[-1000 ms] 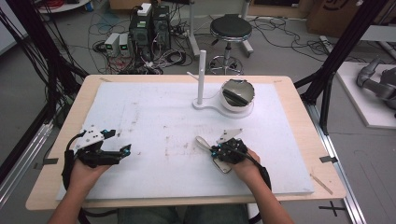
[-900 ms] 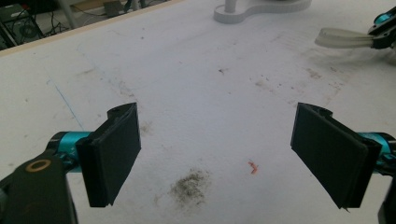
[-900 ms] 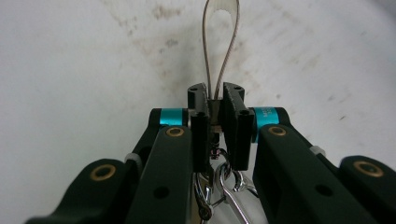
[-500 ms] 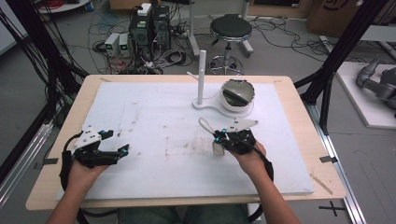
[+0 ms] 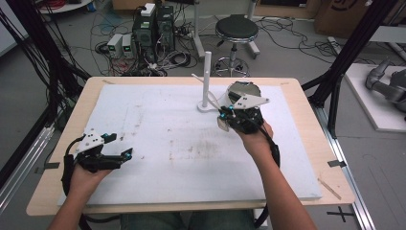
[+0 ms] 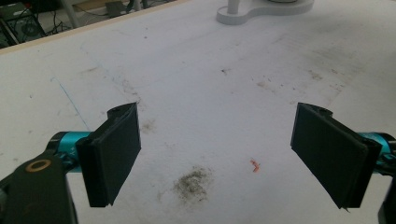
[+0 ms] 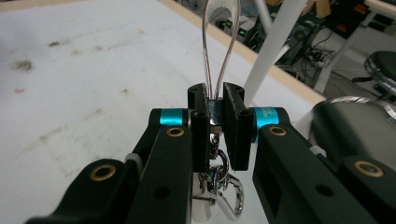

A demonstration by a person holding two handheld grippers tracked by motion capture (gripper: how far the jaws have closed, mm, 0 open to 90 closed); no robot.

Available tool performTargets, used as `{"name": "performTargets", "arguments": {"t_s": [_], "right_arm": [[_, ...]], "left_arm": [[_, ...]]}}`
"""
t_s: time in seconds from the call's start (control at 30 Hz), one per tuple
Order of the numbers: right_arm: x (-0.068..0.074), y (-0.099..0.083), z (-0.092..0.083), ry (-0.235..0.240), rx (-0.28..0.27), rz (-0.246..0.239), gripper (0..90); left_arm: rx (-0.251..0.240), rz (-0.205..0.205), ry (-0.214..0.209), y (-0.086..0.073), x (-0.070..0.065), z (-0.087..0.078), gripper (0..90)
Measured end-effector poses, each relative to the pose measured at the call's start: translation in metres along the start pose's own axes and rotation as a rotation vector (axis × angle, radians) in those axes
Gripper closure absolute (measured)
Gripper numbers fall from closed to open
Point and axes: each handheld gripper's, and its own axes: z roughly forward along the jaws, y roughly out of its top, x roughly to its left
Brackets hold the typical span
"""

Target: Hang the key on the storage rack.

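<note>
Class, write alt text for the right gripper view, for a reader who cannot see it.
The right gripper is shut on a thin wire loop that rises from between its black jaws, with a metal clasp hanging below. Behind lie a stained white table and a white post.

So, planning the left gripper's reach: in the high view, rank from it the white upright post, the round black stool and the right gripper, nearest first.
From the left gripper:
1. Right gripper, across the table.
2. White upright post, at the table's far middle; too close to the first to rank firmly.
3. Round black stool, on the floor beyond.
</note>
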Motion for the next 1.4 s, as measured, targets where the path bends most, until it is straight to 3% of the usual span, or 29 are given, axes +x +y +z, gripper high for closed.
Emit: {"name": "performTargets", "arguments": {"t_s": [0.17,0.53,1.27,1.4], "right_arm": [[-0.012,0.022,0.000,-0.061,-0.017,-0.004,82.8],[-0.026,0.056,0.012,-0.103,-0.020,-0.024,82.7],[-0.031,0.047,0.048,-0.122,0.077,-0.016,82.6],[-0.031,0.046,0.050,-0.129,0.074,-0.006,77.9]], "left_arm": [[0.001,-0.002,-0.001,0.000,0.000,0.001,16.0],[-0.003,-0.007,-0.001,0.000,0.001,0.000,15.9],[-0.002,-0.010,-0.003,-0.001,0.003,-0.001,15.9],[-0.002,-0.008,-0.004,-0.001,0.003,0.000,15.9]]}}
